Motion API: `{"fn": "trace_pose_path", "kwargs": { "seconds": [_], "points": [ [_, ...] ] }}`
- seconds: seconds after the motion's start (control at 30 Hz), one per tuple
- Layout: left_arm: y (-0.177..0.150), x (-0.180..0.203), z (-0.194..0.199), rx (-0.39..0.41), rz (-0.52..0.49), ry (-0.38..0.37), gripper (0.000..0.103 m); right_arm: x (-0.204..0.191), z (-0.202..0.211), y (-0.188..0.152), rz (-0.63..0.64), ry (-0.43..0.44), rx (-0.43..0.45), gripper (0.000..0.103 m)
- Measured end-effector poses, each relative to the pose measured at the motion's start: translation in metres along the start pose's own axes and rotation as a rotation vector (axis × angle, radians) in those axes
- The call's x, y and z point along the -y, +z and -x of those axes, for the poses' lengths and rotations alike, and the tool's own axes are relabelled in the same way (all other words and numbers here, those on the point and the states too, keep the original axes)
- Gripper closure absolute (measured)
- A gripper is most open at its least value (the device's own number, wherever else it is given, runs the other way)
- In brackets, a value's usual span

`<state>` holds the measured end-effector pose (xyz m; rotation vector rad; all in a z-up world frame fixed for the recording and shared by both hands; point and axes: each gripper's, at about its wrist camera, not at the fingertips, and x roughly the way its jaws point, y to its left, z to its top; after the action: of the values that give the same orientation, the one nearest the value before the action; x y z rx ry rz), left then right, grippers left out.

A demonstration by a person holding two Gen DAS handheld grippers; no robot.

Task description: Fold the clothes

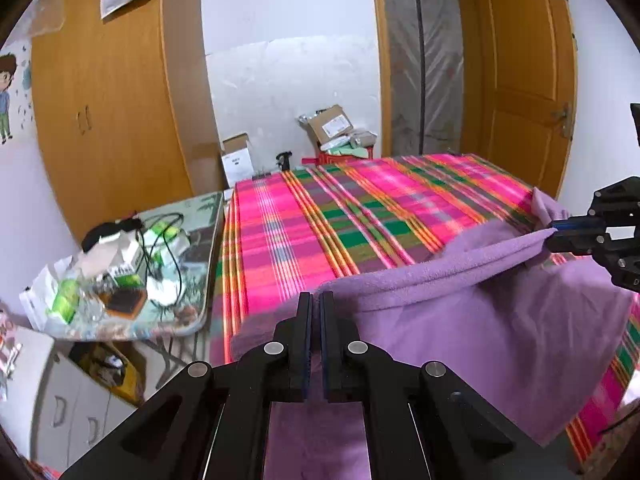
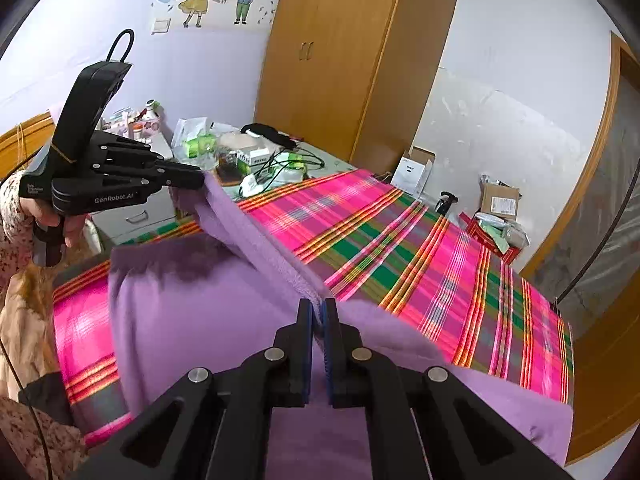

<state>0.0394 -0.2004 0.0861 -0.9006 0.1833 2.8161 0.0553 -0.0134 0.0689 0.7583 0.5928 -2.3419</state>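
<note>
Grippers, left gripper [image 1: 316,300] and right gripper [image 2: 319,307], pinch the purple fleece garment's [image 1: 460,320] edge mid-fold; next, lay it flat on the plaid bedsheet [image 1: 320,220].

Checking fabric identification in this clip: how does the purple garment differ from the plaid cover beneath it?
The purple garment is one plain colour; the plaid cover is striped pink, green and orange. The garment's far edge is lifted, pinched by the left gripper and the right gripper; the cover lies flat and untouched. The garment takes up only the near part; the cover spreads past it on all sides. Both are cloth on the same surface.
</note>
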Motion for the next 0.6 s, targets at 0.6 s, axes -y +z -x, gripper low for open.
{"fn": "trace_pose_path", "kwargs": {
  "seconds": [0.6],
  "points": [
    [-0.087, -0.023, 0.02, -0.072, 0.389, -0.072, 0.081, -0.032, -0.003, -0.073, -0.087, 0.036, -0.039, 0.099]
  ]
}}
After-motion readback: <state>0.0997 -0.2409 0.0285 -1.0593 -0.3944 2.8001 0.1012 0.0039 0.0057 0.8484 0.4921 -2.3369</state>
